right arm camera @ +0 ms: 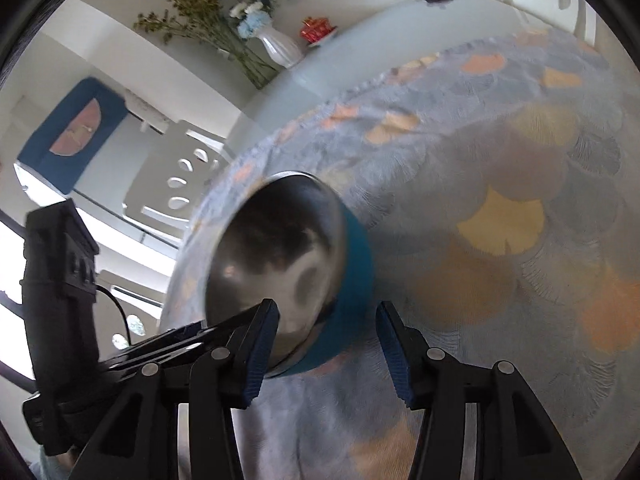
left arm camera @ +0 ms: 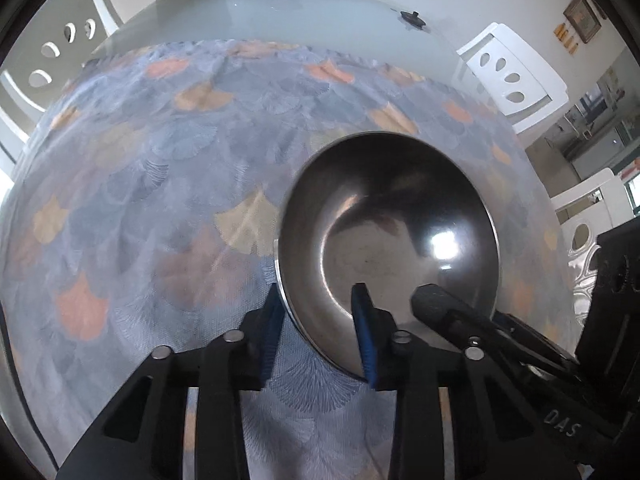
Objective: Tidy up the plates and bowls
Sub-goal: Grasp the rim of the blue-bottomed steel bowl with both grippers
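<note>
While my left tongs [left arm camera: 320, 332] clamp the steel bowl [left arm camera: 392, 240] by its rim, tilted above the cloth-covered bench [left arm camera: 160, 180], my right tongs [right arm camera: 326, 352] stand apart beside it; nothing looks stacked yet, so I judge sorting barely begun.

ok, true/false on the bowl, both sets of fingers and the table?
1. The left gripper pinches the steel bowl's rim, one finger inside. True.
2. The bowl holds food. False: it is empty.
3. The right gripper is clamped on the bowl. False: its outer finger stands clear of the teal wall.
4. A white vase of flowers stands at the table's far end. True.
5. The tabletop is bare wood. False: a leaf-patterned cloth covers it.
</note>
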`<control>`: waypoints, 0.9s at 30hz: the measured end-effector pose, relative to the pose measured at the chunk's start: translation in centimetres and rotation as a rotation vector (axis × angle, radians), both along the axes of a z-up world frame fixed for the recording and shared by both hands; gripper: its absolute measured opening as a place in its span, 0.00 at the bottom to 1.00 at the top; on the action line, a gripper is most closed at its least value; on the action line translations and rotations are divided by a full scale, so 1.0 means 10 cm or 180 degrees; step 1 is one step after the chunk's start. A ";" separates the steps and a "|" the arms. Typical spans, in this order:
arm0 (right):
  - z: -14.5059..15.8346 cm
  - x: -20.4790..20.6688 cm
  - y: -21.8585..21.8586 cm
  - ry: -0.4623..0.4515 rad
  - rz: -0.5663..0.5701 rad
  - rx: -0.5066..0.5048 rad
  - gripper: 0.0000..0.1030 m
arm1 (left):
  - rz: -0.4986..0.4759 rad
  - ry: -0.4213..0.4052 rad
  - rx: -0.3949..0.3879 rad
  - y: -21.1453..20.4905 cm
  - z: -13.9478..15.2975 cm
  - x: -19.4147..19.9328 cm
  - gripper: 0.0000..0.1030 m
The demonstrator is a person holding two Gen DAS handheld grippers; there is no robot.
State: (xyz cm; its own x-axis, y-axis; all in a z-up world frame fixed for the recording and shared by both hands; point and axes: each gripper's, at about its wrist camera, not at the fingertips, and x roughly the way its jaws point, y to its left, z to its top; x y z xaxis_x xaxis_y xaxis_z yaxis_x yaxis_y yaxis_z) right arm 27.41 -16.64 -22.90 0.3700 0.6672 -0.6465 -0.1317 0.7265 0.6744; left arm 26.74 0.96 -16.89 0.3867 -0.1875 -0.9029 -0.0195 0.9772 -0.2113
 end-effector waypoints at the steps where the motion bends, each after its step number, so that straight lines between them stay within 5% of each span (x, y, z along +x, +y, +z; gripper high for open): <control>1: -0.02 0.01 0.01 0.0034 0.0010 -0.0006 0.42 | -0.0029 -0.0035 0.0043 -0.01 0.00 -0.01 0.24; 7: -0.06 0.03 0.01 0.0109 0.0118 -0.0121 0.33 | -0.0067 -0.0163 -0.0039 0.02 0.08 -0.08 0.23; 17: 0.18 -0.06 -0.04 -0.0054 0.0128 -0.0132 0.33 | -0.0093 -0.0330 -0.0026 -0.01 0.35 -0.20 0.23; 27: 0.57 -0.33 -0.12 -0.0225 0.0087 -0.0125 0.33 | -0.0104 -0.0170 -0.0047 -0.08 0.52 -0.56 0.23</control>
State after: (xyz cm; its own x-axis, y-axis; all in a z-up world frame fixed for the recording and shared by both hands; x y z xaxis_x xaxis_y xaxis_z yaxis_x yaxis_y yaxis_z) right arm 24.10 -17.88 -17.19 0.3978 0.6523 -0.6452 -0.1981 0.7477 0.6338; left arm 21.11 0.12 -11.73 0.4276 -0.2139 -0.8783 0.0240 0.9739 -0.2255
